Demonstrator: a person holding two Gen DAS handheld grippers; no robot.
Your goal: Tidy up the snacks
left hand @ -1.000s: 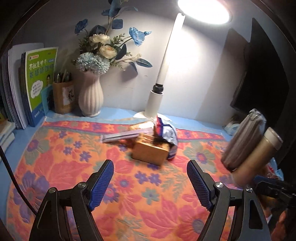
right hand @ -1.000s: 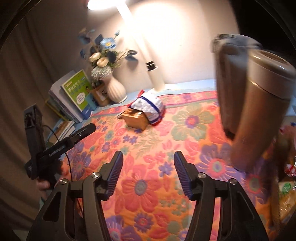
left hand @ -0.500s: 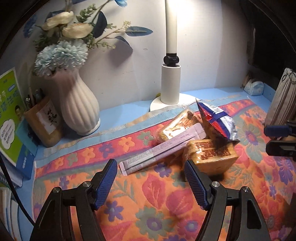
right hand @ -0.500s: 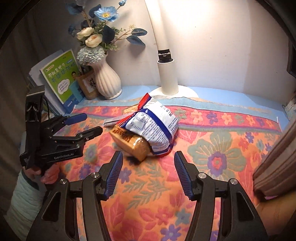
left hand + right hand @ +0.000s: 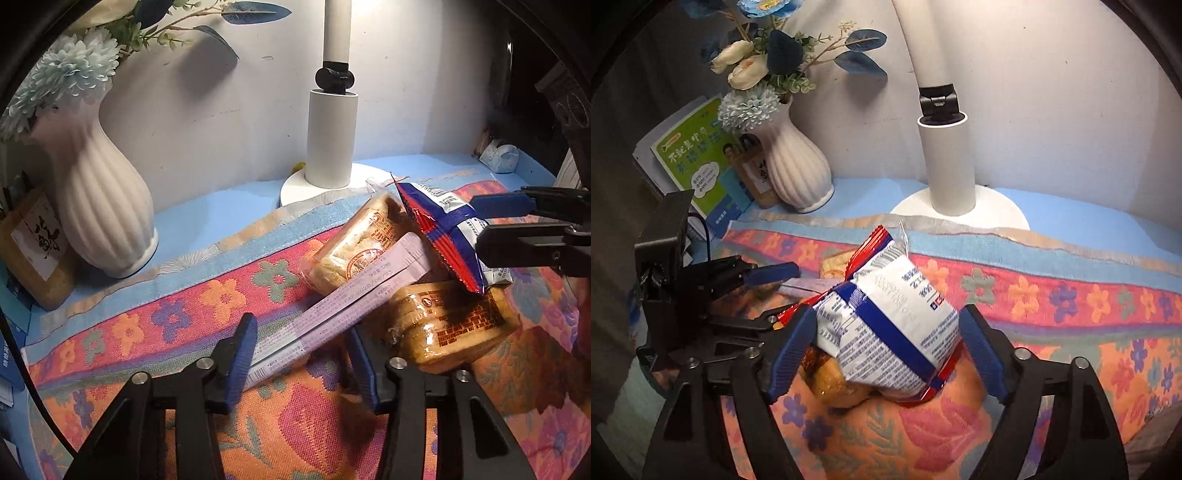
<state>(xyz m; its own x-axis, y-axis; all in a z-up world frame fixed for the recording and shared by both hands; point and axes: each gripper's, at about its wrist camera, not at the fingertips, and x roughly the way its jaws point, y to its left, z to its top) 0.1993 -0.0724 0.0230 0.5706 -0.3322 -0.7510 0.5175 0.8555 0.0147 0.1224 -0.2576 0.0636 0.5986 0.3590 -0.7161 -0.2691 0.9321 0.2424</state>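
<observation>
The left gripper (image 5: 301, 343) is closing around the near end of a purple sachet (image 5: 332, 306), pads not yet pressing. The right gripper (image 5: 886, 347) is opening wide around the blue-and-white snack bag (image 5: 886, 325). Both snacks lie just before the lamp (image 5: 951, 173), on a flowered cloth (image 5: 1052, 291) with bare room rightward.

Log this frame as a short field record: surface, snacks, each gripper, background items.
surface: floral cloth
snacks: lilac stick sachet, two wrapped cakes, blue-white bag
left gripper: closing, sachet end between fingers
right gripper: opening, straddles the bag
background: white ribbed vase, lamp base
</observation>
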